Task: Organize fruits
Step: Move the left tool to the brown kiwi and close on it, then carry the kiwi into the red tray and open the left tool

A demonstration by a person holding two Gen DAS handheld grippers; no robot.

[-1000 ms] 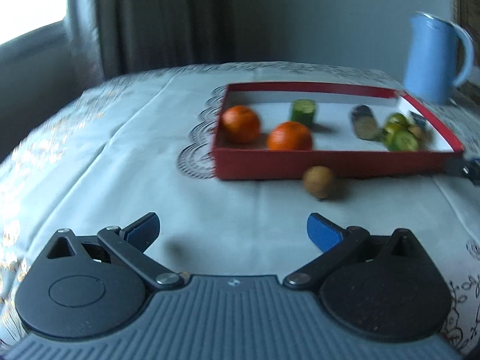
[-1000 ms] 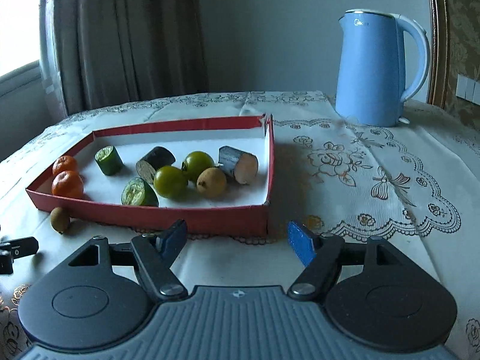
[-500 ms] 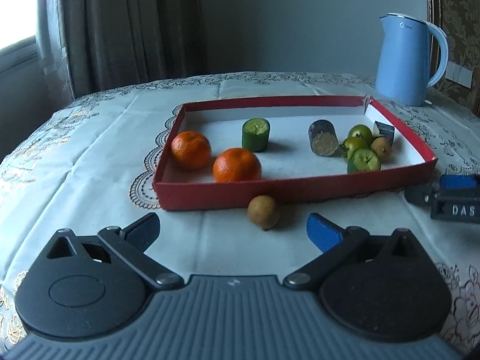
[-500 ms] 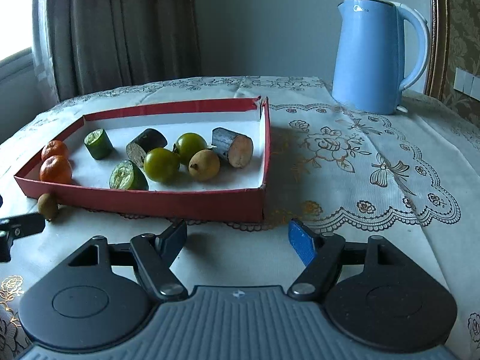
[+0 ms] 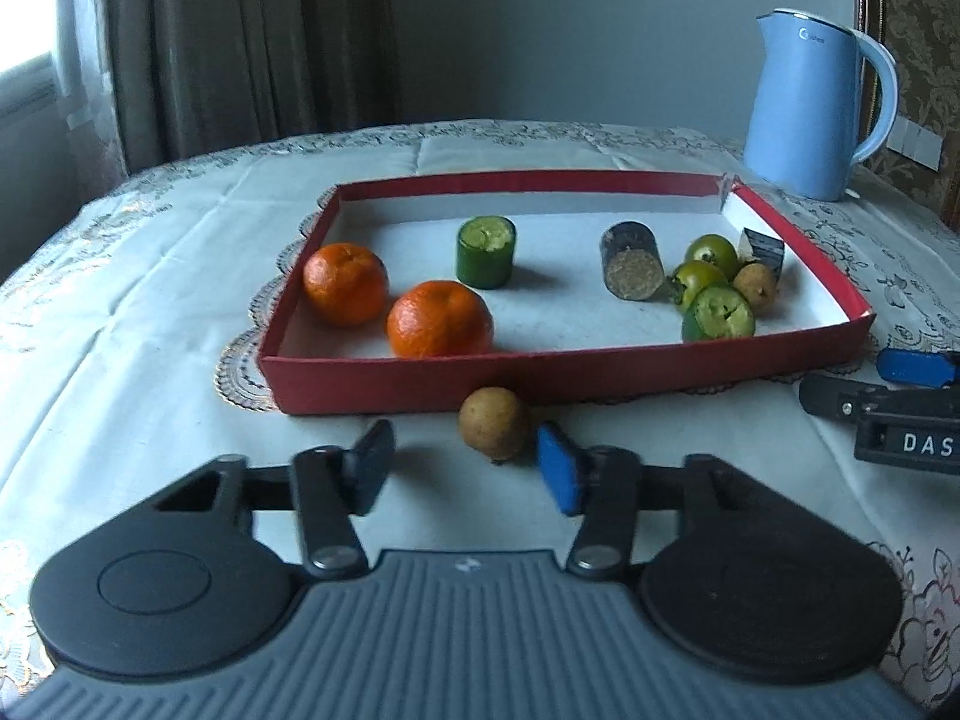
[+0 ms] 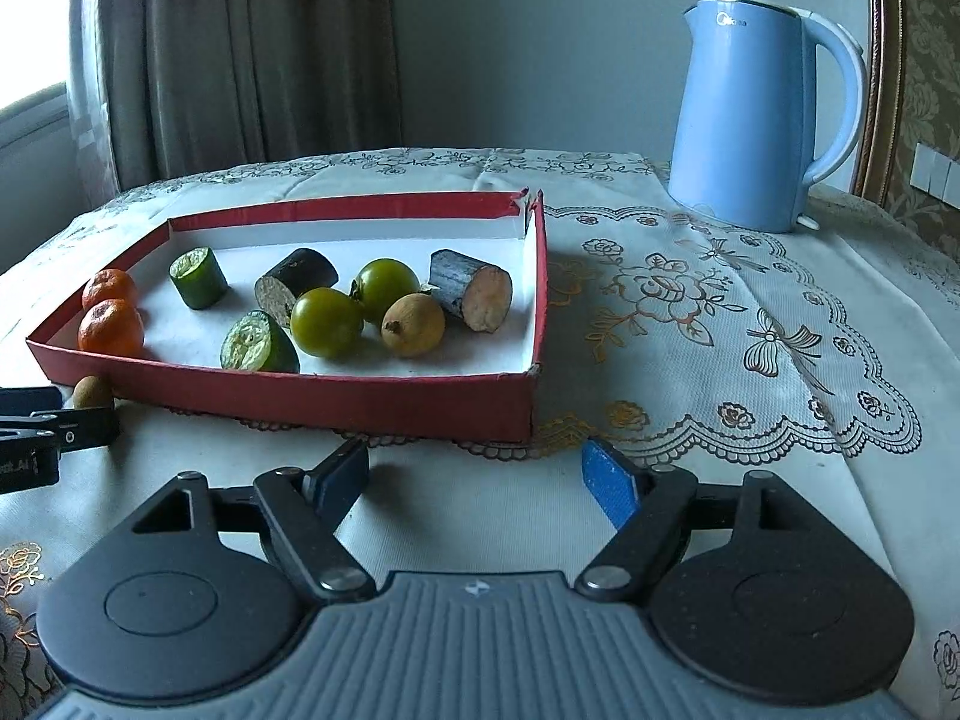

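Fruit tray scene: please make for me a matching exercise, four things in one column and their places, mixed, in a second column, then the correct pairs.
Things:
1. small brown fruit
2. two oranges
3. blue kettle
4. orange-fleshed cut piece

Places:
A. behind the red tray's far right corner
B. on the cloth, outside the tray's front wall
C. inside the tray, right end
D. inside the tray, left end

Pairs: 1-B, 2-D, 3-A, 4-C

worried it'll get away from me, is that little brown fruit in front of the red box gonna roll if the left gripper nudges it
Probably. The brown fruit looks round and rests loose on the tablecloth, so a sideways nudge could roll it. The red box wall close behind may stop it that way. Its skin looks firm and dull, likely not slippery.
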